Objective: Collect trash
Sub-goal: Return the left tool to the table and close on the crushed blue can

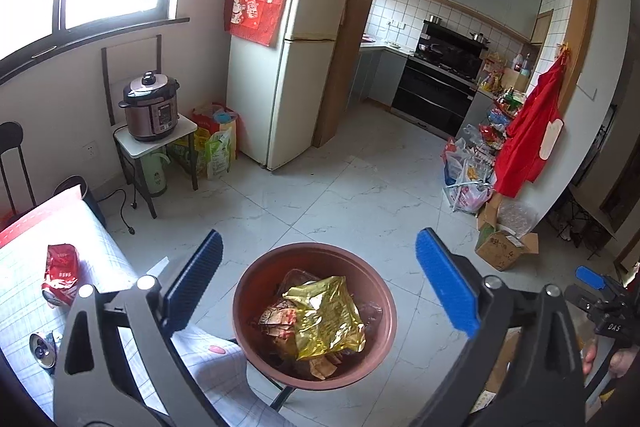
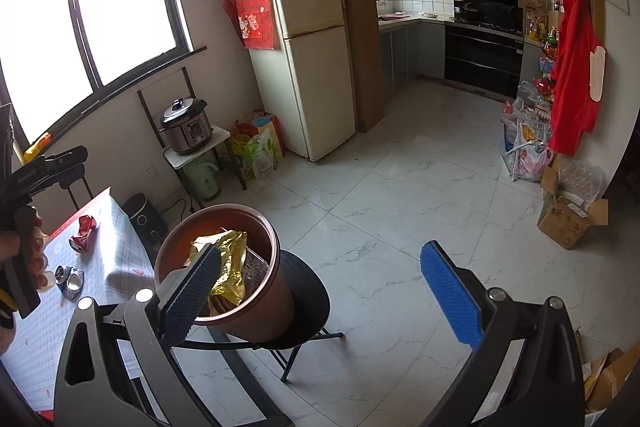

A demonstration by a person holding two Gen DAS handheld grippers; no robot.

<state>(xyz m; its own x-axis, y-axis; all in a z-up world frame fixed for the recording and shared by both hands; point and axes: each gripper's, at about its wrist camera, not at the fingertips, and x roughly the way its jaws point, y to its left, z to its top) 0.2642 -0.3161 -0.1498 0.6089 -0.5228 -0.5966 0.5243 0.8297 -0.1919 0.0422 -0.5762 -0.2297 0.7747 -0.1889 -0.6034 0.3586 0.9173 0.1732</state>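
A brown round bin (image 1: 316, 311) is seen standing on a black folding stool (image 2: 308, 303), just beside the corner of a table (image 1: 24, 279) covered with a pale checked cloth. The bin is filled with wrappers, and a crumpled gold foil bag (image 1: 326, 315) lies on top of them. On the tablecloth a crushed red can (image 1: 60, 277) is seen lying on its side, and nearer the table edge a flattened silver can (image 1: 42, 347) is found, well apart from the bin. The left gripper (image 1: 318, 283) is held above the bin with its jaws spread wide, the blue pads standing to either side of the bin's rim, and nothing is gripped between them. The right gripper (image 2: 320, 291) is likewise held wide open and empty, to the right of the bin over the white tiled floor (image 2: 400, 195). Beyond, a pressure cooker (image 1: 151, 109) is set on a small stand under the window, a cream fridge (image 1: 288, 63) stands beside it, and a cardboard box (image 2: 570, 219) rests on the floor at the far right.
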